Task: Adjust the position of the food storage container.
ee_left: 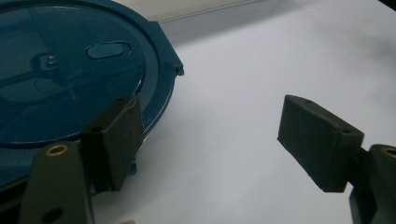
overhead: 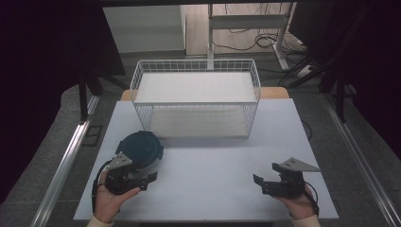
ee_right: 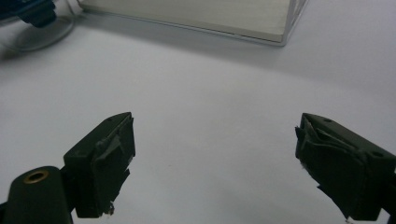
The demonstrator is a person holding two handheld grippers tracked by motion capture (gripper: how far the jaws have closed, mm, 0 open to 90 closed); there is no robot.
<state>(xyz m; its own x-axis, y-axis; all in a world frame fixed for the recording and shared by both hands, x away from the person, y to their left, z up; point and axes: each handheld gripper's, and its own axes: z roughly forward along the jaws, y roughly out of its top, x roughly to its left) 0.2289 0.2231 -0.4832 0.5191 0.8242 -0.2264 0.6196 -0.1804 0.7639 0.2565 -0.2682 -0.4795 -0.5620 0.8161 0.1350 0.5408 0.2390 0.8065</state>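
Round lidded container (overhead: pixel 140 150) sits upright on counter (overhead: pixel 213 161), near left, lid up, no long axis. Likely light rigid plastic, smooth lid slippery; best taken by rim or lid tab. Left hand-held gripper (overhead: pixel 130 176) wide, beside it, nothing held. Right hand-held gripper (overhead: pixel 265 179) wide, empty, near right

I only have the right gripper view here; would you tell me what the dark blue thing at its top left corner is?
Observer: It is a round dark blue plastic lid on a container, seen whole in the high view.
Operator: Thank you. Where is the left tool relative to it?
Observer: The left tool is open, with one pad over the lid's rim and the other over bare table.
Operator: And what sits behind it?
Observer: A white wire two-tier basket with two white shelves stands at the white table's far edge.
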